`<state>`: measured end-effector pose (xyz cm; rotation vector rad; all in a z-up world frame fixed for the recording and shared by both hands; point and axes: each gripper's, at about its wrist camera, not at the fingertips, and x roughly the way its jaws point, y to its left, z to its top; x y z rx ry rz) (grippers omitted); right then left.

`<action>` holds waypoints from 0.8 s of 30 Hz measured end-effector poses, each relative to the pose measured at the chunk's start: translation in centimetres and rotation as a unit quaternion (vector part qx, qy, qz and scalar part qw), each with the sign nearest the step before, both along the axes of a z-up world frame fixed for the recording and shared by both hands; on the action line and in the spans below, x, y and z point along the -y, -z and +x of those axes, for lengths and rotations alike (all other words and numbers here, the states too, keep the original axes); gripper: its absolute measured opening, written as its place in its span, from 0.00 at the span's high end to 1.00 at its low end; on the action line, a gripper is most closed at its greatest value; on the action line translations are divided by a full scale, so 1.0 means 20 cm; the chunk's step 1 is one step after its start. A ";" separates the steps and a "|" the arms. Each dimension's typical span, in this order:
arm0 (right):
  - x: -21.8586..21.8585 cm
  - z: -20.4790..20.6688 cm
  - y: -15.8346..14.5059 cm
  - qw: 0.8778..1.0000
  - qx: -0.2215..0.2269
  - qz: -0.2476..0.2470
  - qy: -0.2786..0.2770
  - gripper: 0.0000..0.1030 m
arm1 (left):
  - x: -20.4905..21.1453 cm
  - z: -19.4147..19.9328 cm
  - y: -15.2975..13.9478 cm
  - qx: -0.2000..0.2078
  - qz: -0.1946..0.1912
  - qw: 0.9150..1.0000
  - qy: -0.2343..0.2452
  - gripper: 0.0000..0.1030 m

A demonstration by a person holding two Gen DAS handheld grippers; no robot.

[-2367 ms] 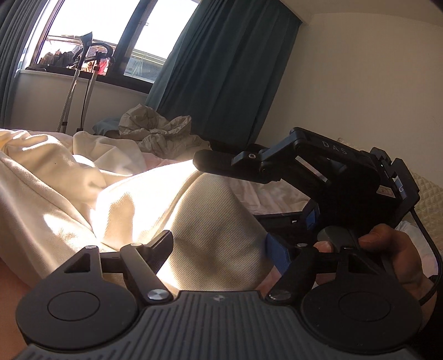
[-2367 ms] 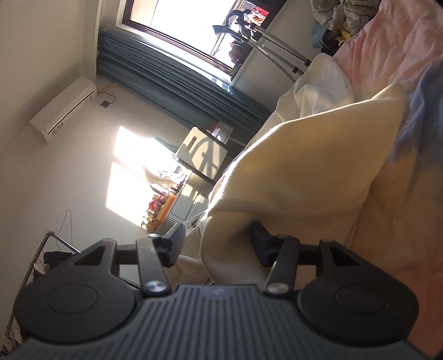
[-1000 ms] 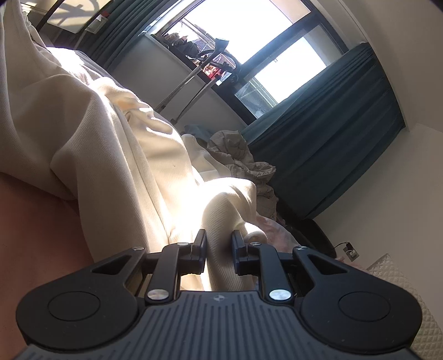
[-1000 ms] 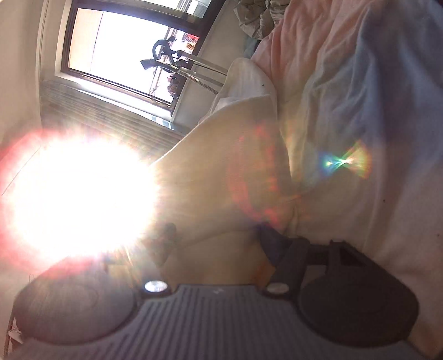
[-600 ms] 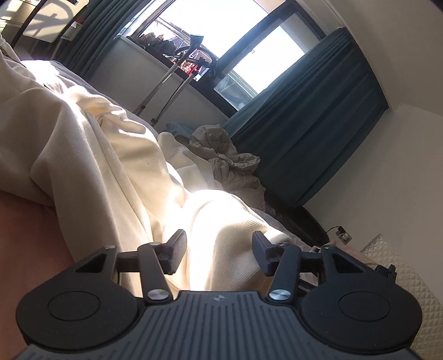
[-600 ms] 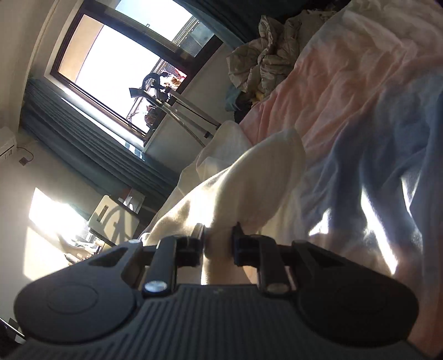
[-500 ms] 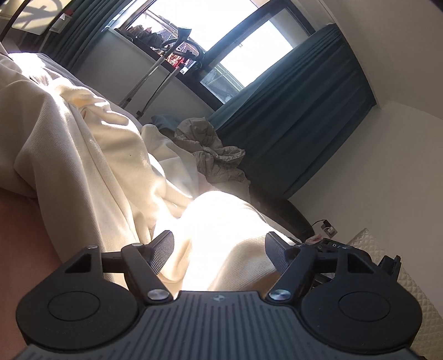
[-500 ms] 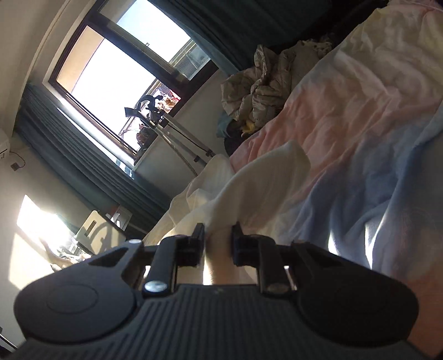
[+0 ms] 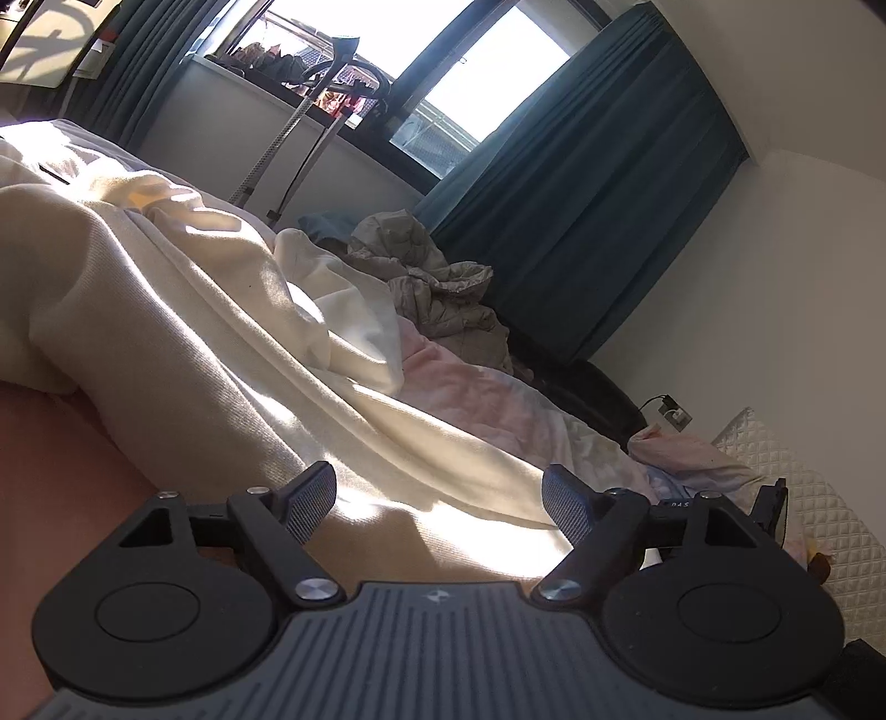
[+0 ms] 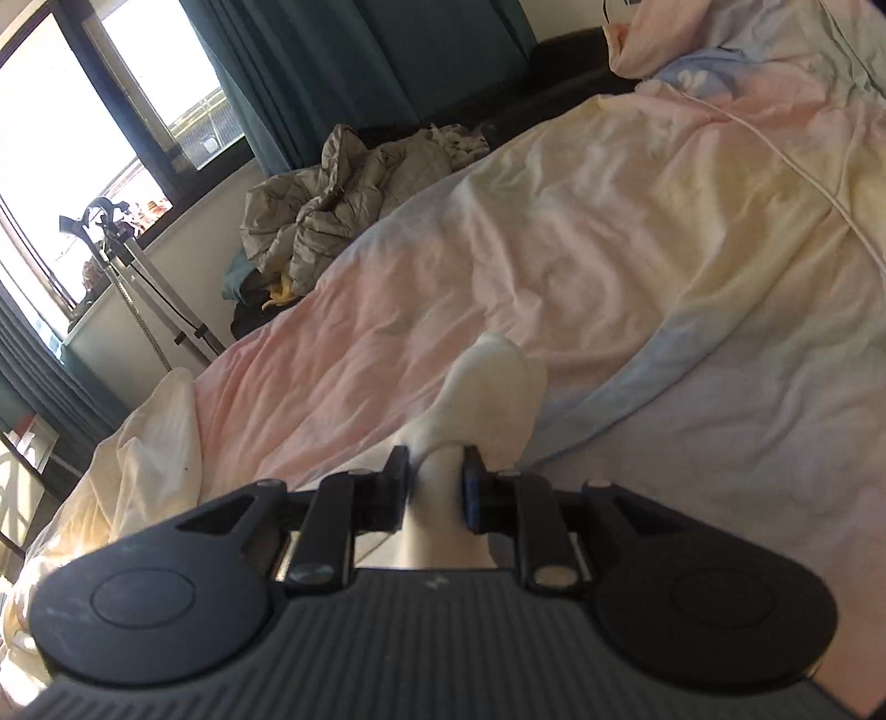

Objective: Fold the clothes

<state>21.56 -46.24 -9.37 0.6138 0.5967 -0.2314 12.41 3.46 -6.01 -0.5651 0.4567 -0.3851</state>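
Your right gripper (image 10: pixel 434 479) is clenched on a bunched end of the cream garment (image 9: pixel 232 354); in the right wrist view that pinched cloth pokes up just beyond the fingertips at the centre of the frame, a pale tongue against the pink and blue bedsheet (image 10: pixel 637 249). Your left gripper (image 9: pixel 440 501) is released, its jaws spread wide, with nothing between them; the cream cloth lies directly under and ahead of it.

In the left wrist view the garment runs as a long ridge from the lower centre of the frame up toward the upper left, where it heaps in sunlit folds below the window (image 9: pixel 354 50). Its long axis therefore points away from your left gripper and to the left, not across the jaws. A grey crumpled jacket (image 9: pixel 437 288) sits beyond it at mid-frame, apart from the cream cloth.

As I judge it, the left gripper is the nearer one to the free length, so it should take the next hold, coming down on the ridge just ahead of its fingertips. Whether it lies flat or doubled there, you cannot tell from these views.
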 end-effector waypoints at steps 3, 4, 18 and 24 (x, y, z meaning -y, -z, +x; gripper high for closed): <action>0.00 0.04 0.10 1.000 -0.002 0.003 -0.008 0.77 | 0.00 0.03 0.02 -0.012 0.001 1.000 -0.006 0.18; -0.01 0.04 0.09 1.000 0.001 -0.001 -0.009 0.72 | 0.00 0.04 0.03 -0.013 0.002 1.000 -0.007 0.18; -0.24 -0.44 -0.27 0.997 0.072 -0.004 -0.036 0.32 | 0.00 -0.06 -0.06 -0.005 0.026 0.999 -0.031 0.16; -0.32 -0.50 -0.15 0.988 0.026 0.129 -0.075 0.28 | -0.04 -0.13 -0.10 -0.001 0.017 0.999 -0.047 0.16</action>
